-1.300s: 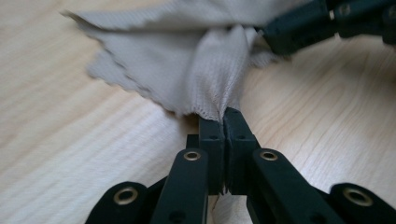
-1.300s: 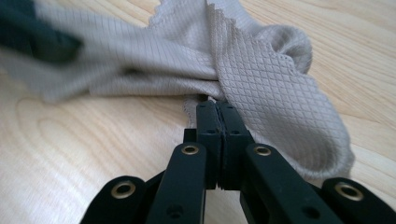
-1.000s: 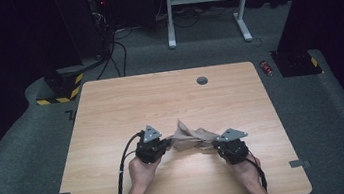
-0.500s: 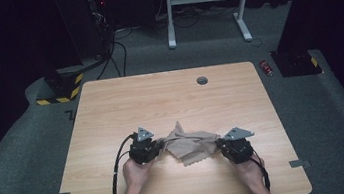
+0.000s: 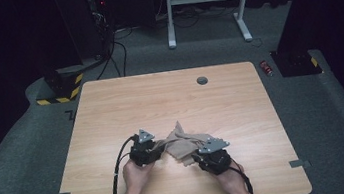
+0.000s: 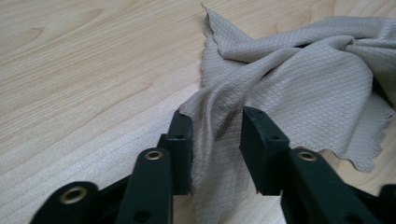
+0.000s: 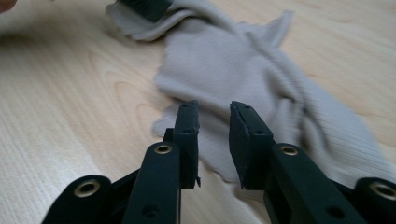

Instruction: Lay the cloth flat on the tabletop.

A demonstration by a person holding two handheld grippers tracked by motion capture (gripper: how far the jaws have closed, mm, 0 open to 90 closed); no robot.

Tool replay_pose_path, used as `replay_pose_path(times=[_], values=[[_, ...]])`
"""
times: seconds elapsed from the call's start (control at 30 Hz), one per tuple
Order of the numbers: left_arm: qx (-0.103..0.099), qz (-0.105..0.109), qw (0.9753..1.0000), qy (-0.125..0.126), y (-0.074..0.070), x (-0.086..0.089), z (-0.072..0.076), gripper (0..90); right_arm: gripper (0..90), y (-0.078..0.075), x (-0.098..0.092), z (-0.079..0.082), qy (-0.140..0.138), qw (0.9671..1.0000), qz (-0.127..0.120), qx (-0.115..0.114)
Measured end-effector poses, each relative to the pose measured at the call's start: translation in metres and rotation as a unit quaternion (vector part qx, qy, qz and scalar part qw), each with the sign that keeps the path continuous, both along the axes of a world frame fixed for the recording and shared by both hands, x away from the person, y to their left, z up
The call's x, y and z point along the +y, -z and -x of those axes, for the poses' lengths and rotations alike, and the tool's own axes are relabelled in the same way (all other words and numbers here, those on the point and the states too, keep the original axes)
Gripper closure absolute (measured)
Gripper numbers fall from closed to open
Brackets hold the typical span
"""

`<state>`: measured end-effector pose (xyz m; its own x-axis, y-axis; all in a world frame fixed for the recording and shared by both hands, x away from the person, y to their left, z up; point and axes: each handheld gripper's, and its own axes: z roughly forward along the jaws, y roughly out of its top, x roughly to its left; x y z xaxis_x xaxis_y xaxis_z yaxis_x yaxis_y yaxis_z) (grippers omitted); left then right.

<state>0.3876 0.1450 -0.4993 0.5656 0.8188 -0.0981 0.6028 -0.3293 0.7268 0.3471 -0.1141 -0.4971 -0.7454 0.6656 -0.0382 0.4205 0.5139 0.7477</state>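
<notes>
Handling: a beige cloth (image 5: 186,145) is being worked by both tools on the near half of the surface (image 5: 111,110), well short of the grey cap (image 5: 202,80) at the far edge.
Cloth: it lies crumpled between the two tools, one corner pointing toward the cap, with folds bunched across its middle (image 6: 299,79).
Left tool (image 6: 215,154): the jaws are spread, with a raised fold of cloth running up between them; the fabric lies against the left jaw, and no contact is seen at the other.
Right tool (image 7: 214,140): the jaws are spread above the cloth's near edge (image 7: 219,154), and nothing is pinched.
Risk, slipped fold: if the left tool is lifted before its jaws are pressed together, the fold is likely to slide out, since it is held by nothing but its own drape.
Risk, double layer: because the fabric is bunched, more than one layer could be taken at once, and the cloth would then stay creased when pulled flat.
Risk, missed edge: the right tool is seen over a thin, flat hem; a shallow closure could catch only the surface, or nothing at all.
Risk, uneven pull: should only one tool take hold, the cloth would probably be dragged sideways, away from the cap, rather than spread.
</notes>
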Motion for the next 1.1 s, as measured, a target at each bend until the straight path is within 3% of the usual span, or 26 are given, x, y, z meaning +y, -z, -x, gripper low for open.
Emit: replay_pose_path(times=[0.27, 0.33, 0.47, 0.53, 0.73, 0.83, 1.07, 1.1], values=[[-0.002, -0.003, 1.0000, 0.004, -0.001, 0.003, 0.001, 79.7, 66.0, 0.019, 0.016, -0.010, 0.001, 0.9995, 0.013, 0.029], [-0.005, 0.003, 1.0000, 0.002, -0.003, 0.004, 0.001, 82.2, 68.8, 0.021, 0.018, -0.009, -0.002, 0.9994, 0.025, 0.025], [-0.007, 0.011, 0.9999, 0.000, -0.004, 0.006, 0.001, 85.3, 86.7, 0.020, 0.018, -0.008, -0.012, 0.9991, 0.037, 0.018], [-0.008, 0.009, 0.9999, 0.002, -0.005, 0.008, 0.001, 86.1, 88.9, 0.020, 0.016, -0.007, -0.014, 0.9990, 0.039, 0.017], [-0.016, -0.004, 0.9999, -0.004, -0.009, 0.010, 0.006, 86.6, 89.3, 0.014, -0.002, 0.000, -0.012, 0.9993, 0.030, 0.017], [-0.021, -0.028, 0.9994, 0.002, -0.009, 0.009, 0.013, 86.6, 89.3, 0.007, -0.018, 0.005, -0.004, 0.9996, 0.024, 0.016], [0.003, -0.030, 0.9996, 0.003, 0.000, 0.013, 0.025, 86.6, 89.3, 0.009, -0.048, 0.016, 0.012, 0.9991, 0.031, 0.027], [0.003, -0.039, 0.9992, 0.008, 0.002, 0.012, 0.027, 86.6, 89.3, 0.010, -0.049, 0.017, 0.015, 0.9990, 0.031, 0.029]])
